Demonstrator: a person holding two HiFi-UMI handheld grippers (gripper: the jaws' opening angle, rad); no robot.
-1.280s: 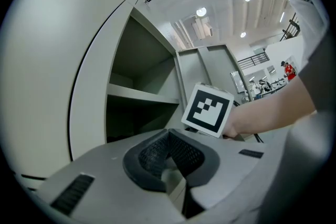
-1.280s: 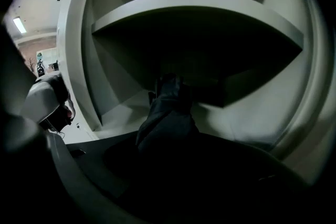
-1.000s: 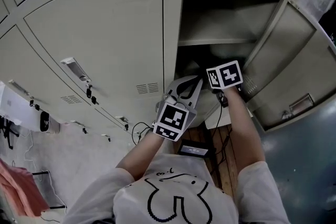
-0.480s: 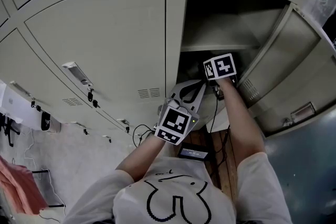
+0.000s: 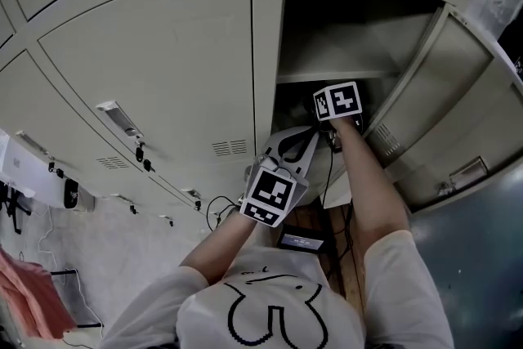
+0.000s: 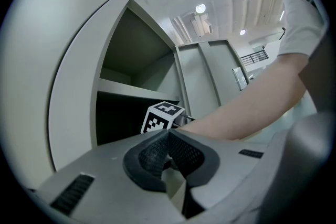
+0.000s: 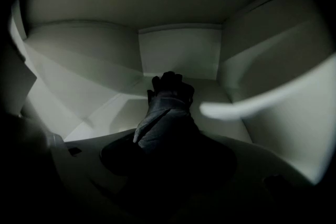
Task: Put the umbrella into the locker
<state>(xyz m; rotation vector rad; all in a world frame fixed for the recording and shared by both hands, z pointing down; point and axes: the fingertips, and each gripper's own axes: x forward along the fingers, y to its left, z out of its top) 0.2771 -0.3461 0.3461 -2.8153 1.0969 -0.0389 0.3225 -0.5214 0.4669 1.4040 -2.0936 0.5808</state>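
Note:
A dark folded umbrella lies between the jaws of my right gripper and points toward the back wall of the open locker compartment. Its far end is low over the compartment floor. The jaws are opening with the umbrella still filling the gap; the pads are too dark to make out. In the head view only the right gripper's marker cube shows, below the locker shelf. My left gripper hangs outside, beside the locker's frame, shut and empty.
The locker door stands swung open at the right. Closed locker doors with handles fill the left. The right forearm crosses the left gripper view. Cables and a small device lie on the floor below.
The right gripper's cube has moved left and deeper into the open compartment. The left gripper has stayed where it was.

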